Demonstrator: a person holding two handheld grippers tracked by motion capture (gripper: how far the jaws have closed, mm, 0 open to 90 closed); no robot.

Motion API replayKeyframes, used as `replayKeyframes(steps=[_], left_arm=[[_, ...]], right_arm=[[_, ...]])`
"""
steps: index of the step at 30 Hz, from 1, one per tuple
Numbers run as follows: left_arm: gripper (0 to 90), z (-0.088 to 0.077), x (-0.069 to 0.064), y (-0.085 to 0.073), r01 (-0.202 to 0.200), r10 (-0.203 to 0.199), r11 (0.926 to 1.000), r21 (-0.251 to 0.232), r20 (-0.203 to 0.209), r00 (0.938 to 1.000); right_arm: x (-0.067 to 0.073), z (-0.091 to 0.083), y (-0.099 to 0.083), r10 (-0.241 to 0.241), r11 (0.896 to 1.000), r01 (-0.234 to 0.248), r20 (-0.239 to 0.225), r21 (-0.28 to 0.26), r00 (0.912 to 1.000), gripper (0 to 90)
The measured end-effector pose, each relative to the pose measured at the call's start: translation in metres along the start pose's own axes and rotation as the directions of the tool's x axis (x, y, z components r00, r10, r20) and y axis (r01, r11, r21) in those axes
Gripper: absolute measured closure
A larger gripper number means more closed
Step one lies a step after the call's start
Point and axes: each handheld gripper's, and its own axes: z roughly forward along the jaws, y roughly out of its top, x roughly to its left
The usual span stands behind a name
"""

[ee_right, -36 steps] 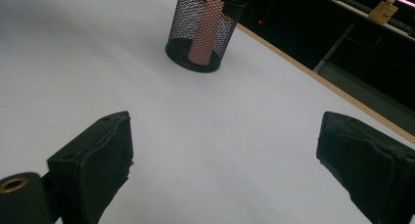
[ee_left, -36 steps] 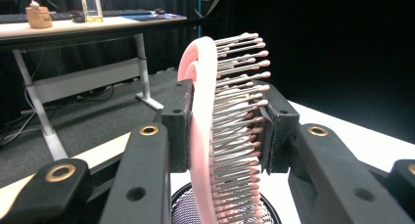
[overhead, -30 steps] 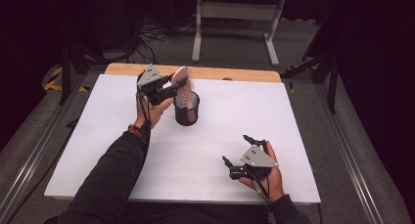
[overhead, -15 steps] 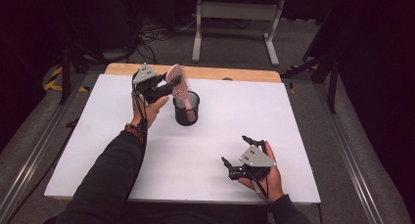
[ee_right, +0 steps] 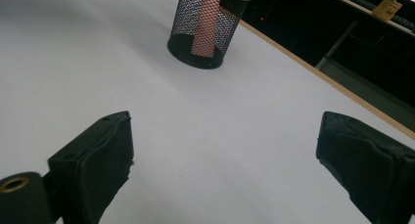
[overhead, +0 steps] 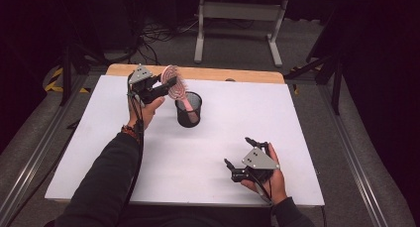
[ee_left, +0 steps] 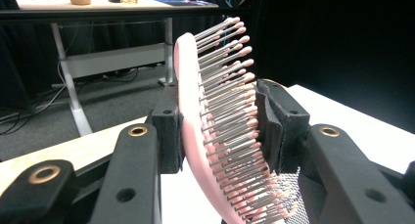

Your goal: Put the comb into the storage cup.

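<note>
A dark room with grey carpet surrounds the white table (overhead: 198, 157), whose far edge shows a strip of bare wood; beyond it stands a pale metal desk frame (overhead: 237, 24). On the white surface, toward the far left, sits a black mesh cup (overhead: 188, 109), upright. A pink hairbrush (overhead: 174, 83) stands in it handle down, the handle visible through the mesh in the right gripper view, the bristled head tilted out over the cup's left rim.

The left gripper (overhead: 163, 84) is held up at the brush head, its jaws on either side of it. In the left gripper view the pink back of the hairbrush (ee_left: 195, 131) lies against the near pad on the left, while the bristle tips reach the pad on the right; the jaws have just been opening, with the brush head between them, and whether the pads press on it I cannot tell for sure.

The right gripper (overhead: 237, 160) rests near the table's front edge, well apart from the cup, its jaws spread wide over bare table with nothing between them.
</note>
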Motion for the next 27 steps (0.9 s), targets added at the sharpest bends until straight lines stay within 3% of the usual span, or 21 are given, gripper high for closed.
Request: replayKeyframes(steps=[8,12,27], left_arm=[[57.0,-0.003,0.003,-0.001,-0.012,0.012,0.9999,-0.001,-0.028,0.9995],[56.5,-0.005,0.008,-0.004,0.002,-0.002,1.0,0.004,-0.038,0.9993],[55.2,-0.009,0.015,-0.009,0.017,-0.017,0.9998,-0.001,-0.042,0.9989]], right_arm=[[0.001,0.0,0.0,-0.001,1.0,0.001,0.0,-0.006,1.0,7.3],[0.0,-0.001,0.0,0.0,1.0,0.0,0.0,-0.007,1.0,7.3],[0.002,-0.002,0.002,-0.009,1.0,0.009,0.003,-0.013,1.0,7.5]])
